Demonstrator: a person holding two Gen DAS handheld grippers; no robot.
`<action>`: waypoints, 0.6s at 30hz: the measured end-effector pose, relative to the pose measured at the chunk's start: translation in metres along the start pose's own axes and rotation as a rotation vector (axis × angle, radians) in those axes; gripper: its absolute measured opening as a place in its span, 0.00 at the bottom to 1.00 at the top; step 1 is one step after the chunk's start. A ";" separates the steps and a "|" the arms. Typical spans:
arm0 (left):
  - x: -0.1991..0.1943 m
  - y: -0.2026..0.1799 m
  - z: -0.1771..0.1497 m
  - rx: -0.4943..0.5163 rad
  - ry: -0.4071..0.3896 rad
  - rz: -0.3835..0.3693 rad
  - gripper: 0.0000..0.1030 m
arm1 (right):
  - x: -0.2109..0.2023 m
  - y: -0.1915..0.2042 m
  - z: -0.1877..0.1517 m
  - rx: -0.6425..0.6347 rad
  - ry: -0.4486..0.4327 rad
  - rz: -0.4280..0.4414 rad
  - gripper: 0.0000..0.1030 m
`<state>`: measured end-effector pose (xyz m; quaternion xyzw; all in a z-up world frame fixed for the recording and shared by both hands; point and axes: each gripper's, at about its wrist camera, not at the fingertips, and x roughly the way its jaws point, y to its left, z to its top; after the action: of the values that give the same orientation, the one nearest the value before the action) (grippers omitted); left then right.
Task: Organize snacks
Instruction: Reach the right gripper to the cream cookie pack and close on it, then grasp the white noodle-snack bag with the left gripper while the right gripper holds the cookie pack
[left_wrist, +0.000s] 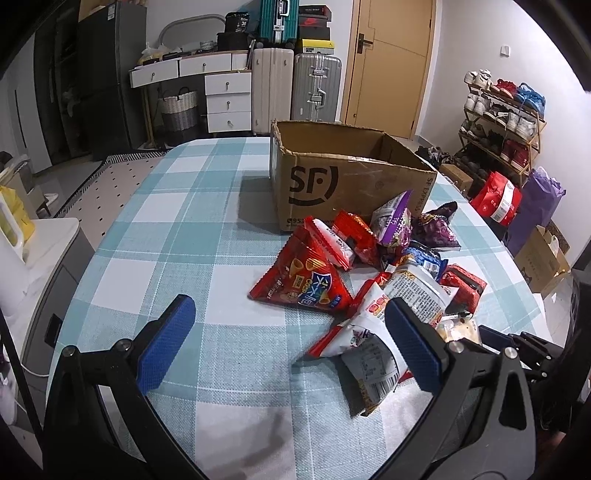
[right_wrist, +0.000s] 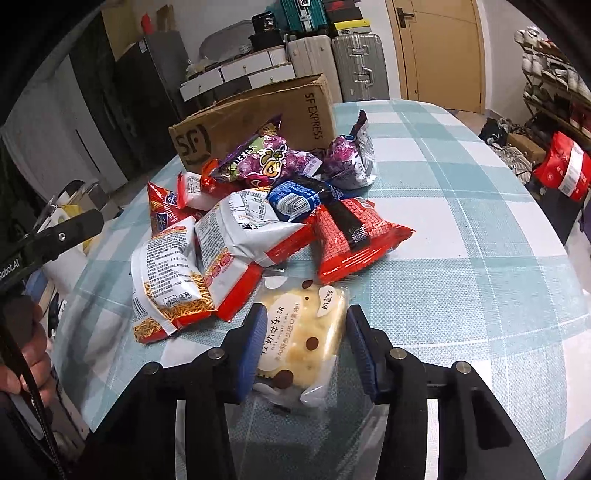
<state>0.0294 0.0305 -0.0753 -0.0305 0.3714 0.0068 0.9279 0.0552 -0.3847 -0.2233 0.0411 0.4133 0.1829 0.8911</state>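
The snack pile lies on the checked table, just in front of the open cardboard box, which stands upright with its SF logo facing the left wrist camera.

The left gripper hovers over the table, near the pile's left edge. Its fingers are spread wide and hold nothing. A red cone-snack bag lies ahead of them, on the side of the pile away from the box's right corner.

The right gripper sits at the end of the pile farthest from the box. Its fingers straddle a clear-wrapped cracker pack that lies flat on the table. The left finger touches or nearly touches the wrapper; the right finger stands apart from it, so the grip is not closed.

A red brick-pattern bag lies just beyond the cracker pack, toward the box.
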 end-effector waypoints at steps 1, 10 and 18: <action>-0.001 -0.001 0.000 0.002 -0.001 0.000 0.99 | 0.000 0.000 0.000 -0.003 0.002 0.006 0.44; -0.003 -0.005 -0.003 0.017 0.005 -0.002 0.99 | 0.003 0.017 -0.005 -0.058 0.016 -0.018 0.61; -0.004 -0.003 -0.005 0.009 0.002 -0.007 0.99 | 0.016 0.048 -0.009 -0.200 0.032 -0.176 0.74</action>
<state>0.0232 0.0269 -0.0762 -0.0277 0.3722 0.0017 0.9277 0.0438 -0.3346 -0.2298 -0.0871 0.4094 0.1450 0.8965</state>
